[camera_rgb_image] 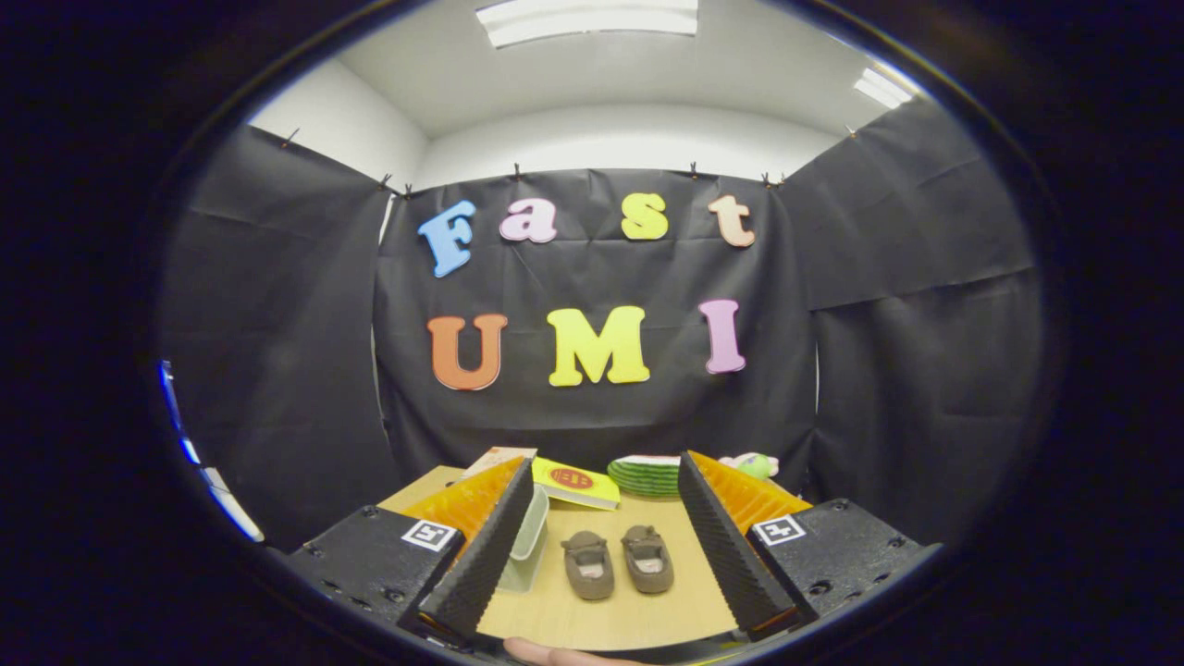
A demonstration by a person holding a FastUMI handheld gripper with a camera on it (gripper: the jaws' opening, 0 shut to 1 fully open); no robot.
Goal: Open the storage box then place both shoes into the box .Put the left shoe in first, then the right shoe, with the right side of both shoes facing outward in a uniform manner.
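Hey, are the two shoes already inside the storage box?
No, both shoes sit side by side on the bare table, between the open fingers, while the storage box stands apart beside the left finger.

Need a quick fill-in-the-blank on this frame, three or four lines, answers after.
1. The gripper has its fingers spread ____, holding nothing.
2. The two brown shoes lie side by side on the ____ , ahead between the fingers.
3. The clear storage box sits next to the ____ finger, partly hidden behind it.
4. Beyond the shoes, the stack of green plates is to the ____ of the yellow book.

Answers: open; table; left; right
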